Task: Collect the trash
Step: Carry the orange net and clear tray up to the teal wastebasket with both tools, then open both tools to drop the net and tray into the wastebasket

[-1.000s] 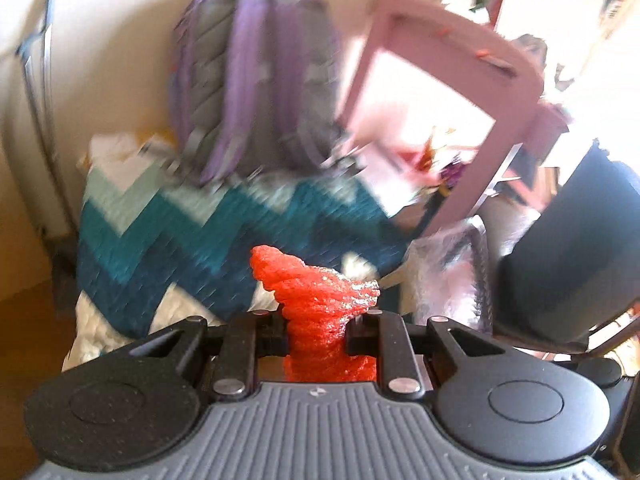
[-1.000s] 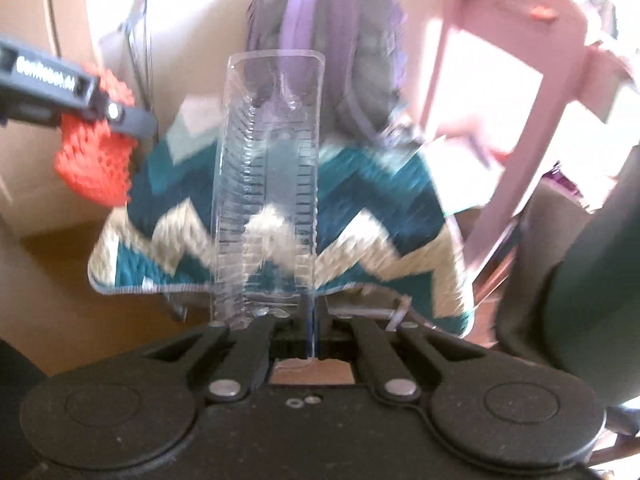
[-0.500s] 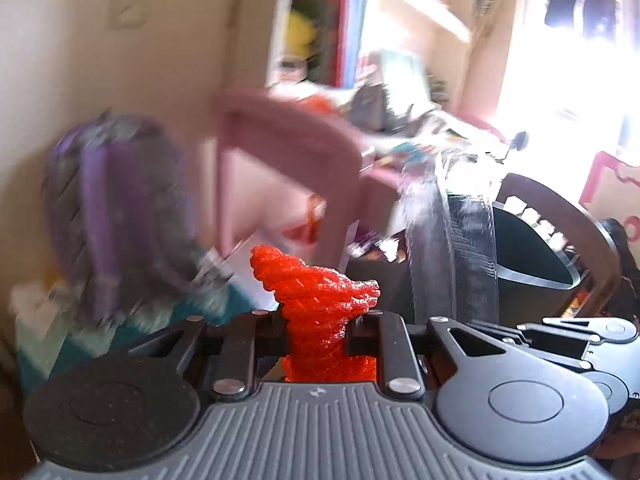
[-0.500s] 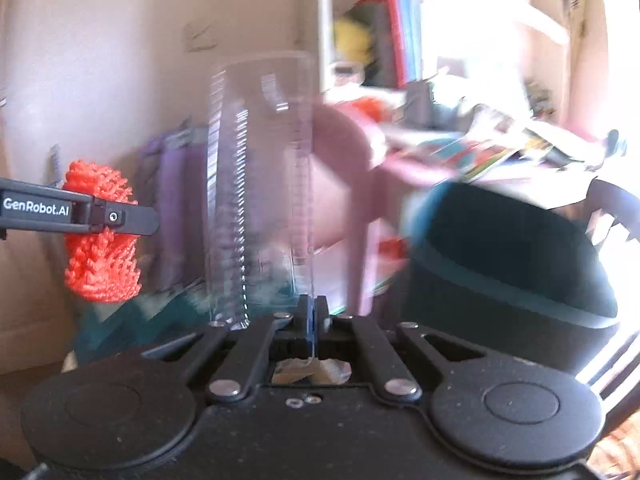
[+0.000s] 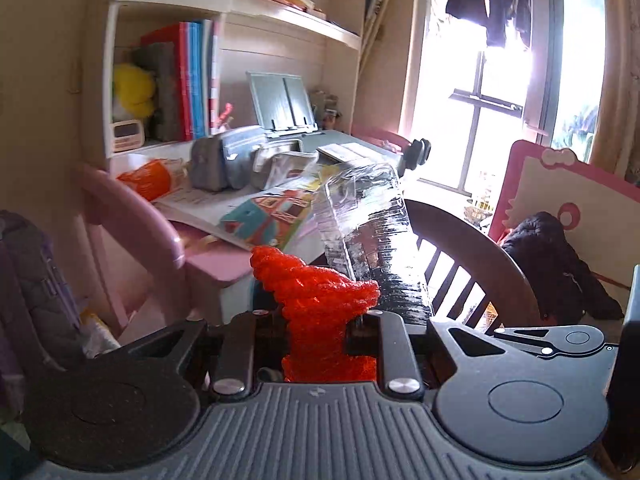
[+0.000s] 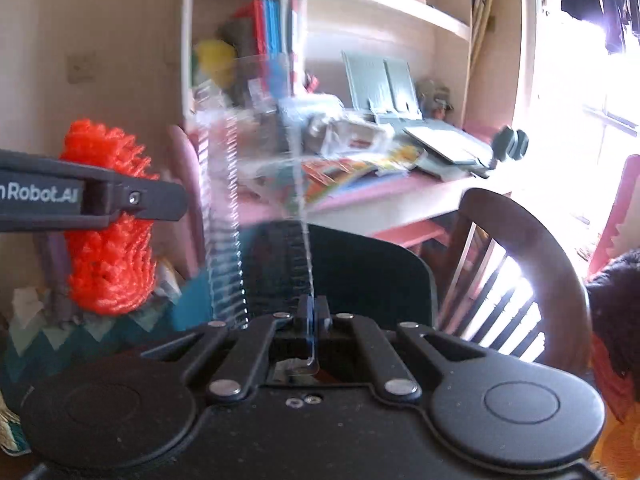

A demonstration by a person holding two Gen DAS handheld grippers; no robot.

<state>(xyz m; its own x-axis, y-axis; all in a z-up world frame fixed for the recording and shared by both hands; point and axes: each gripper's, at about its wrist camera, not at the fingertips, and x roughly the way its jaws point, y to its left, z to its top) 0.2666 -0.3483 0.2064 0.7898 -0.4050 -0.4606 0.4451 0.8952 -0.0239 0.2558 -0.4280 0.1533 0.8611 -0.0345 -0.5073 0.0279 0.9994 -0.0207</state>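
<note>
Our left gripper clamps the orange foam net; our right gripper, pinched tight, grips the clear plastic tray by its edge. Only the right view reveals the dark bin beneath the tray.

You can read only one piece of lettering. In your right wrist view, white print on the side of the left gripper shows "n Robot.AI"; the picture's left edge cuts off the start of the word. The books on the shelf, the open picture book on the desk and the small white clock beside the books carry marks too small or blurred for you to read.
</note>
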